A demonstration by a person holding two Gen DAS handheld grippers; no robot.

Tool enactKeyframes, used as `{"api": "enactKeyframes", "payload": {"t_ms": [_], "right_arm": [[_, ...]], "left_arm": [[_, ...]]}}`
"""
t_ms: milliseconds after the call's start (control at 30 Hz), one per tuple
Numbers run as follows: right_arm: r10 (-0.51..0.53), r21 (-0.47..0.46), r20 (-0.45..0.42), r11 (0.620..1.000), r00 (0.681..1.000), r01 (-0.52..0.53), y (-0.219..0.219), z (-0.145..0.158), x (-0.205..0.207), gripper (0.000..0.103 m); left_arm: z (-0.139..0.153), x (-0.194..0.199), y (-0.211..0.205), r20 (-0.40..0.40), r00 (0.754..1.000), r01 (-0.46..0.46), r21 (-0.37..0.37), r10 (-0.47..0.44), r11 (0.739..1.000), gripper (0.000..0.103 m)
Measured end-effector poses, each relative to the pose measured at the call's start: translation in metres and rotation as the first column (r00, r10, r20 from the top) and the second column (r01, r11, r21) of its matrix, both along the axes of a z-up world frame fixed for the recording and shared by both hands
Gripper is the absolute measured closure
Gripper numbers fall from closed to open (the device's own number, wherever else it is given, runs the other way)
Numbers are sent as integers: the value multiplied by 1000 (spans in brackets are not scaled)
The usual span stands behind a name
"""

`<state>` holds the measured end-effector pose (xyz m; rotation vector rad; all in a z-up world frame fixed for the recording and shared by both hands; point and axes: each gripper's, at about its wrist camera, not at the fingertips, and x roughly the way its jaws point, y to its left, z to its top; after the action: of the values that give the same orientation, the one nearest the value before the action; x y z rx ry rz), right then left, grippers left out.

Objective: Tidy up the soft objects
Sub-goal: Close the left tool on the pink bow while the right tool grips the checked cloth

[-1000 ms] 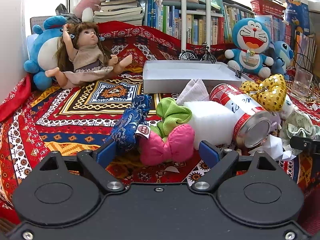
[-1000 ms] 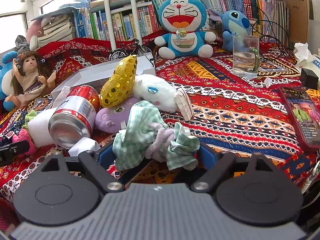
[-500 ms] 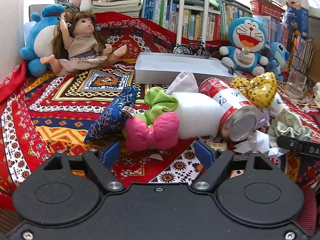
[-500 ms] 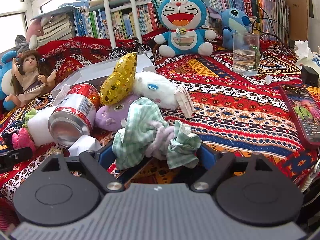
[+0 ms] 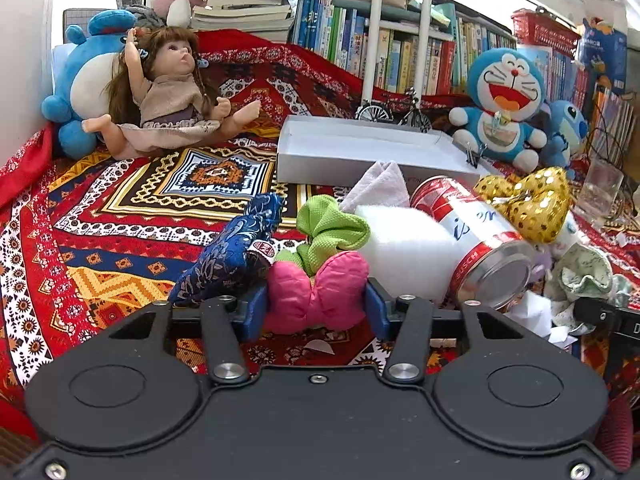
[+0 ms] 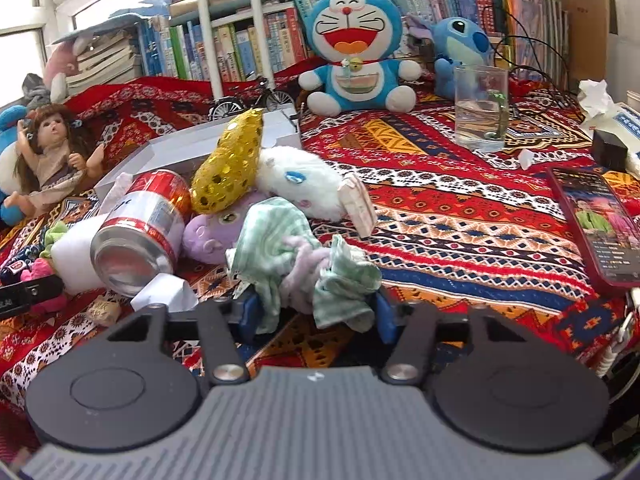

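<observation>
In the left wrist view, the left gripper (image 5: pixel 316 308) has pushed forward and its blue pads, spread wide a second ago, now press against both sides of the pink bow (image 5: pixel 318 294), pinching it near the front of the patterned cloth (image 5: pixel 120 248). I judge the grasp made, so a lift toward the white box (image 5: pixel 372 152) farther back seems the likely next step. Just left of the bow lies one blue brocade pouch (image 5: pixel 232 252); just behind it one green scrunchie (image 5: pixel 332 232); to the right one white foam block (image 5: pixel 404 248) and one red can (image 5: pixel 476 244) on its side, touching the block. One gold sequin bow (image 5: pixel 532 204) leans on the can's far end. At the far left sits one doll (image 5: pixel 168 92); at the far right one Doraemon plush (image 5: pixel 504 100).

In the right wrist view, the right gripper (image 6: pixel 316 312) has also narrowed: its jaws now pinch the green checked scrunchie (image 6: pixel 288 256), which sat loosely between wider pads a second ago. That scrunchie lies near the front of the pile, touching one purple plush (image 6: pixel 212 232) behind it; one white plush (image 6: pixel 304 184) rests farther back, beside the gold bow. One glass (image 6: pixel 480 108) stands at the far right, and one phone (image 6: pixel 592 224) lies near right, well apart from the pile. Both grippers thus hold one soft item each, and several soft pieces remain unsorted.
</observation>
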<state>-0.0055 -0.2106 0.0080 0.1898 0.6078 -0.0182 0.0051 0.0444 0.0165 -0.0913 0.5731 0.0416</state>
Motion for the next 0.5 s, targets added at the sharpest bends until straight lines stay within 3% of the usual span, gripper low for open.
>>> {"api": "enactKeyframes", "payload": {"t_ms": [500], "right_arm": [[-19,1,147,1000,989,19,-5,28,-6,51]], "left_arm": [[40,-15,-2,137,990,29,-6,-28,1000,59]]}}
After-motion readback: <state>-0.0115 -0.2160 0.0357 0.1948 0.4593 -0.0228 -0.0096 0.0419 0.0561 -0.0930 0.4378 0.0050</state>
